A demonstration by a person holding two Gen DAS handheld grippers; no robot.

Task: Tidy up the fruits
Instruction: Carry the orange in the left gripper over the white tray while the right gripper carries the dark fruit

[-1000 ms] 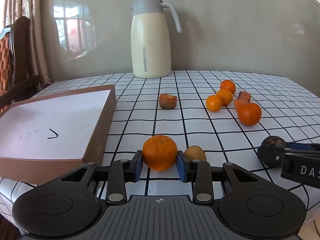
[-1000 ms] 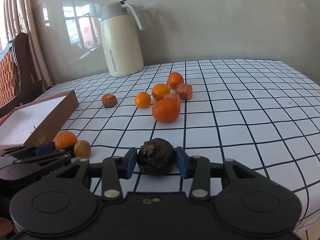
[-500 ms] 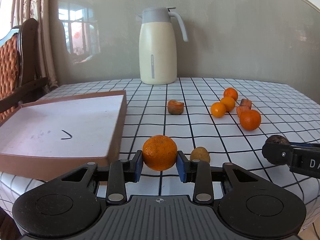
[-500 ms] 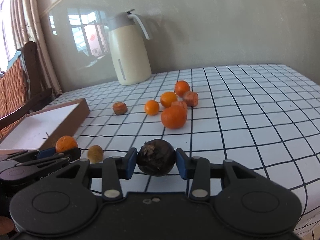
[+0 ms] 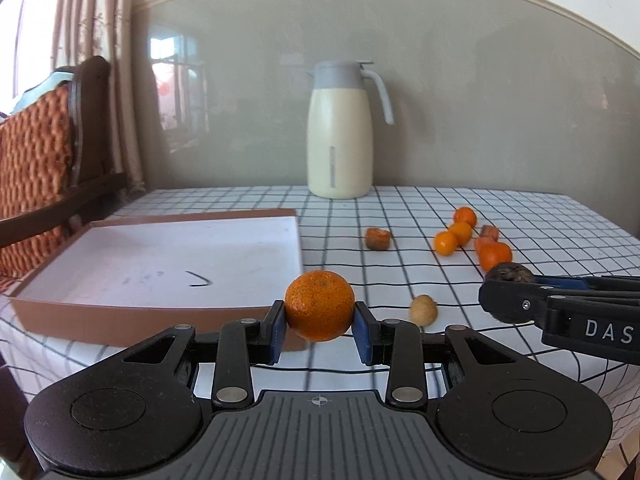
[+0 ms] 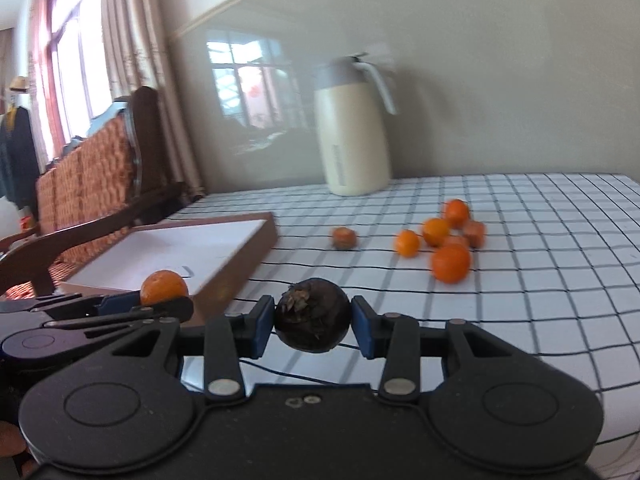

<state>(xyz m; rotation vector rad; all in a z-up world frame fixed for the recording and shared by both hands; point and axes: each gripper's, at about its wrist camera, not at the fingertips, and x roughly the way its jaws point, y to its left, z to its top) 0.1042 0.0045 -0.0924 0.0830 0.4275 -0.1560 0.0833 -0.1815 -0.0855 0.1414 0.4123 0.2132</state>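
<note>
My left gripper (image 5: 319, 322) is shut on an orange (image 5: 319, 305) and holds it above the table near the front right corner of the brown box (image 5: 160, 272) with a white floor. My right gripper (image 6: 313, 324) is shut on a dark round fruit (image 6: 313, 320), lifted above the table to the right of the box (image 6: 180, 252). The right gripper also shows in the left wrist view (image 5: 508, 294), and the left gripper in the right wrist view (image 6: 164, 294). A small yellowish fruit (image 5: 422, 309) lies on the table between them.
Several oranges and reddish fruit pieces (image 5: 472, 238) lie in a group at the right of the checked tablecloth (image 5: 400, 208). A brownish fruit (image 5: 377, 238) lies alone mid-table. A cream jug (image 5: 340, 132) stands at the back. A wooden chair (image 5: 40, 152) is at left.
Both grippers have risen off the table with their fruits held. The views have swung left, bringing the box closer to centre.
</note>
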